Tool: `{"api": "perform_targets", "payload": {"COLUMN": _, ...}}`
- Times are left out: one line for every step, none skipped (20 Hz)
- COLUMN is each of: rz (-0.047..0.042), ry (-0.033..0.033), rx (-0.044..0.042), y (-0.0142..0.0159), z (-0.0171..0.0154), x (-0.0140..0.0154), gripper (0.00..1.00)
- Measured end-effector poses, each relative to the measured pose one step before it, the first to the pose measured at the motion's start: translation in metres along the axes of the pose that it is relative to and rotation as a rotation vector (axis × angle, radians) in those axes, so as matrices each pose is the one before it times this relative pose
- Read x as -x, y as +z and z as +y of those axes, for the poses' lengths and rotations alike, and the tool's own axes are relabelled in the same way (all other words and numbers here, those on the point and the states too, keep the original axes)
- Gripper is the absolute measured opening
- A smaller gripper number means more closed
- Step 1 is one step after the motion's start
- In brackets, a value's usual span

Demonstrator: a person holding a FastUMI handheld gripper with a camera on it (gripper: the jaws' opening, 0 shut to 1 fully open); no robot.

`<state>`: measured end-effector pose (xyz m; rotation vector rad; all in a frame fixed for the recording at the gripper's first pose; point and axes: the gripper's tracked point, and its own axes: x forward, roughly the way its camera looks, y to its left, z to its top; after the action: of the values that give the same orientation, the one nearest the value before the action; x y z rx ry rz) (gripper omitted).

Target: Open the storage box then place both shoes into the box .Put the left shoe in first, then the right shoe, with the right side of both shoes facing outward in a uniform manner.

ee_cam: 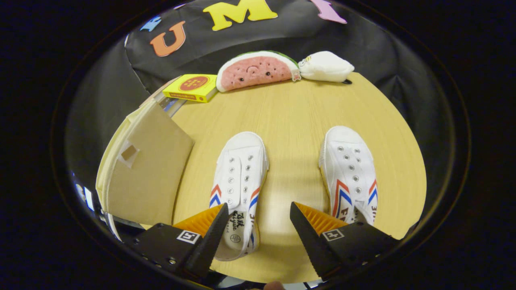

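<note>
Spread wide and holding nothing, the gripper (259,211) hangs over a pale wood-grain desk (298,117). Left shoe (238,181) lies between its fingers, right shoe (350,173) beyond; insole print unreadable. Storage box (147,169) stands left, flap raised, before black cloth wall (363,40).

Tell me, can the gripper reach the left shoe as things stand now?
Probably yes. The gripper is open, and the left shoe lies on the table partly between its fingers, its heel by the left finger; nothing blocks it.

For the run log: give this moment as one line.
gripper: open, over table, holds nothing | left shoe: ahead of jaws | right shoe: on table | box: left of shoes, lid up
</note>
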<state>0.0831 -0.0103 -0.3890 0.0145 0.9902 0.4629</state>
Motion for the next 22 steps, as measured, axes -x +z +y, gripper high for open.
{"api": "perform_targets", "payload": {"rz": 0.01869, "ry": -0.00212, "rx": -0.001, "y": -0.00205, "z": -0.00112, "x": -0.00395, "gripper": 0.9}}
{"api": "perform_targets", "payload": {"rz": 0.01493, "ry": -0.00092, "rx": 0.00458, "y": -0.00224, "z": -0.00159, "x": -0.00566, "gripper": 0.83}}
{"api": "perform_targets", "payload": {"rz": 0.01882, "ry": 0.0037, "rx": 0.00494, "y": -0.00012, "z": 0.00112, "x": -0.00065, "gripper": 0.78}}
{"api": "perform_targets", "payload": {"rz": 0.01514, "ry": 0.00671, "rx": 0.00087, "y": -0.00131, "z": 0.00096, "x": -0.00405, "gripper": 0.78}}
{"api": "perform_targets", "payload": {"rz": 0.0153, "ry": 0.01671, "rx": -0.0001, "y": -0.00117, "z": 0.00455, "x": -0.00073, "gripper": 0.77}}
{"api": "perform_targets", "payload": {"rz": 0.01527, "ry": 0.00692, "rx": -0.00263, "y": -0.0018, "z": 0.00169, "x": -0.00326, "gripper": 0.65}}
{"api": "perform_targets", "payload": {"rz": 0.00869, "ry": 0.01502, "rx": -0.00289, "y": -0.00034, "z": 0.00429, "x": -0.00175, "gripper": 0.54}}
{"api": "perform_targets", "payload": {"rz": 0.00361, "ry": 0.02513, "rx": -0.00788, "y": 0.00102, "z": 0.00502, "x": 0.00109, "gripper": 0.42}}
{"api": "perform_targets", "payload": {"rz": 0.00992, "ry": -0.0034, "rx": -0.01213, "y": -0.00119, "z": -0.00047, "x": -0.00364, "gripper": 0.23}}
{"api": "perform_targets", "payload": {"rz": 0.01252, "ry": -0.00035, "rx": -0.00936, "y": 0.00057, "z": 0.00096, "x": 0.00501, "gripper": 0.14}}
{"api": "perform_targets", "payload": {"rz": 0.00264, "ry": 0.00632, "rx": -0.03247, "y": 0.00152, "z": 0.00086, "x": -0.00341, "gripper": 0.14}}
{"api": "perform_targets", "payload": {"rz": 0.01923, "ry": 0.0203, "rx": -0.0312, "y": -0.00232, "z": 0.00102, "x": -0.00002, "gripper": 0.02}}
{"api": "perform_targets", "payload": {"rz": 0.0051, "ry": 0.01751, "rx": -0.02217, "y": -0.00028, "z": 0.0018, "x": 0.00431, "gripper": 0.02}}
{"api": "perform_targets", "payload": {"rz": -0.00768, "ry": 0.00686, "rx": -0.01312, "y": 0.0039, "z": 0.00241, "x": 0.00147, "gripper": 0.03}}
{"api": "perform_targets", "payload": {"rz": -0.00578, "ry": -0.0004, "rx": -0.00044, "y": -0.00244, "z": 0.00247, "x": 0.00176, "gripper": 0.0}}
{"api": "perform_targets", "payload": {"rz": -0.00816, "ry": -0.00501, "rx": 0.00255, "y": 0.00028, "z": 0.00259, "x": 0.00386, "gripper": 0.0}}
{"api": "perform_targets", "payload": {"rz": -0.0081, "ry": -0.00292, "rx": -0.00497, "y": 0.00019, "z": 0.00368, "x": 0.00387, "gripper": 0.0}}
{"api": "perform_targets", "payload": {"rz": -0.00896, "ry": 0.00377, "rx": -0.0185, "y": 0.0012, "z": 0.00368, "x": 0.00478, "gripper": 0.0}}
{"api": "perform_targets", "payload": {"rz": -0.0117, "ry": 0.00478, "rx": -0.01496, "y": 0.00103, "z": 0.00294, "x": 0.00579, "gripper": 0.0}}
{"api": "perform_targets", "payload": {"rz": -0.01539, "ry": -0.00268, "rx": -0.00494, "y": 0.00272, "z": 0.00201, "x": 0.00766, "gripper": 0.0}}
{"api": "perform_targets", "payload": {"rz": -0.01579, "ry": 0.00082, "rx": -0.00641, "y": 0.00218, "z": 0.00416, "x": 0.00856, "gripper": 0.0}}
{"api": "perform_targets", "payload": {"rz": -0.01545, "ry": 0.00487, "rx": -0.00709, "y": 0.00338, "z": 0.00584, "x": 0.01095, "gripper": 0.0}}
